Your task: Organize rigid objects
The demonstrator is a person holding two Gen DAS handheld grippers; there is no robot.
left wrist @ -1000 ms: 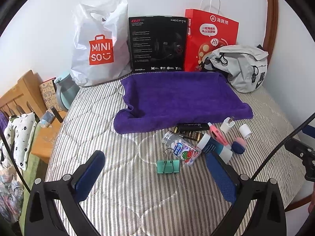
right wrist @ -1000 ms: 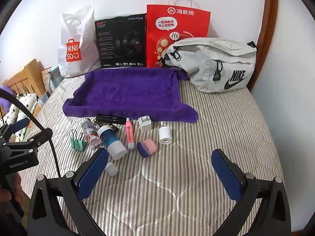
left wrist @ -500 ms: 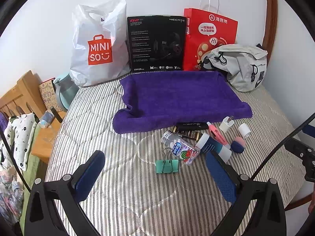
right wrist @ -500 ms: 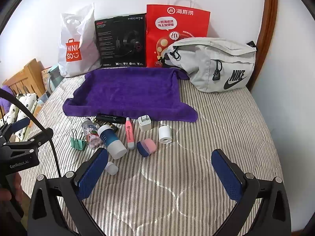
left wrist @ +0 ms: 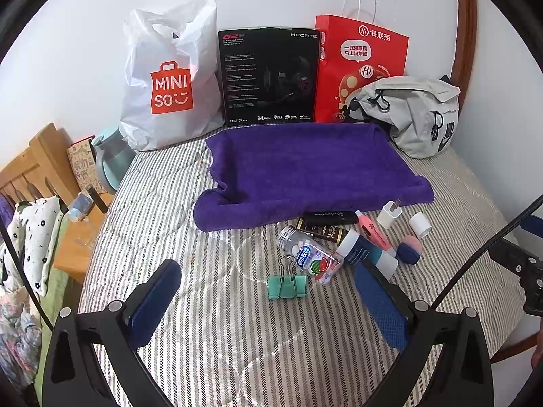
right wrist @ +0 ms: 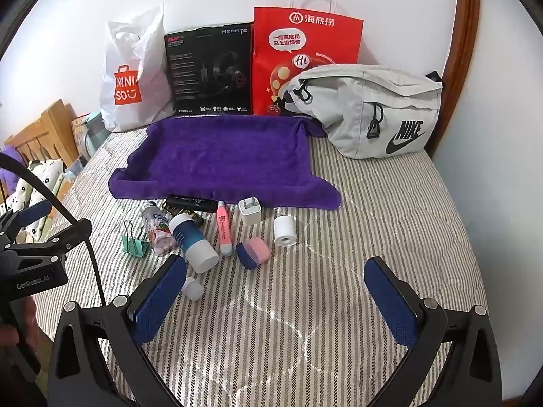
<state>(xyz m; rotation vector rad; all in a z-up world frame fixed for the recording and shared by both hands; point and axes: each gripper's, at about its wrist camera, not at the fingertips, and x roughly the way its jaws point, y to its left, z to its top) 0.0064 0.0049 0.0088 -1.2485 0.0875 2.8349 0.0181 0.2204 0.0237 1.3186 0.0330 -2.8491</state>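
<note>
A purple towel (left wrist: 305,173) lies spread on the striped bed. In front of it sits a cluster of small items: a green binder clip (left wrist: 287,286), a clear candy bottle (left wrist: 309,254), a blue-and-white tube (left wrist: 368,252), a pink marker (left wrist: 373,234), a white charger plug (left wrist: 389,215), a white roll (left wrist: 420,224), a pink-and-blue case (right wrist: 253,252) and a small white cap (right wrist: 192,288). My left gripper (left wrist: 268,296) hovers open just short of the clip. My right gripper (right wrist: 276,300) hangs open over bare bedding, nearer than the case.
Along the wall stand a white Miniso bag (left wrist: 169,78), a black headset box (left wrist: 269,74), a red paper bag (left wrist: 359,68) and a grey waist bag (right wrist: 370,108). A wooden headboard and nightstand (left wrist: 81,237) flank the bed's left edge.
Both views have drifted slightly; the items sit a touch higher and closer in the left wrist view. Nothing was picked up or moved.
</note>
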